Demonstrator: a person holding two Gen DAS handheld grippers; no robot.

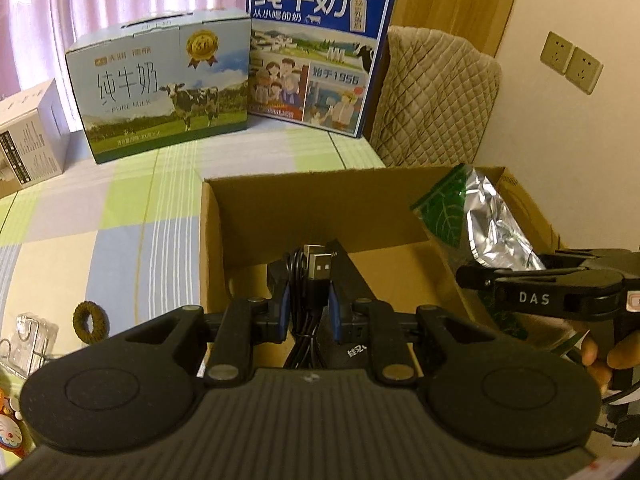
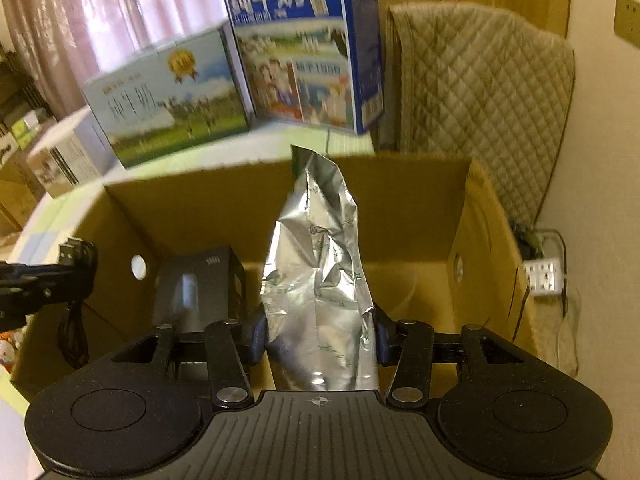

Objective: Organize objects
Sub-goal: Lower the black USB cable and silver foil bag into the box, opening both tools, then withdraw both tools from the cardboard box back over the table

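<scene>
An open cardboard box [image 1: 280,196] [image 2: 400,200] stands on the checked tablecloth. My left gripper [image 1: 308,300] is shut on a coiled black USB cable [image 1: 310,280], held over the box's left half; the cable [image 2: 76,264] shows at the left edge of the right wrist view. My right gripper [image 2: 320,340] is shut on a crumpled silver foil bag [image 2: 320,272] with green leaf print [image 1: 480,216], held upright over the box's middle. A black box [image 2: 200,288] lies inside on the left floor.
Two milk cartons [image 1: 160,88] [image 1: 316,52] stand behind the box, with a white carton [image 1: 28,140] at the left. A quilted chair back [image 1: 432,96] is at the right. A brown woven ring [image 1: 91,322], a clear holder [image 1: 28,340] and a power strip [image 2: 542,278] lie nearby.
</scene>
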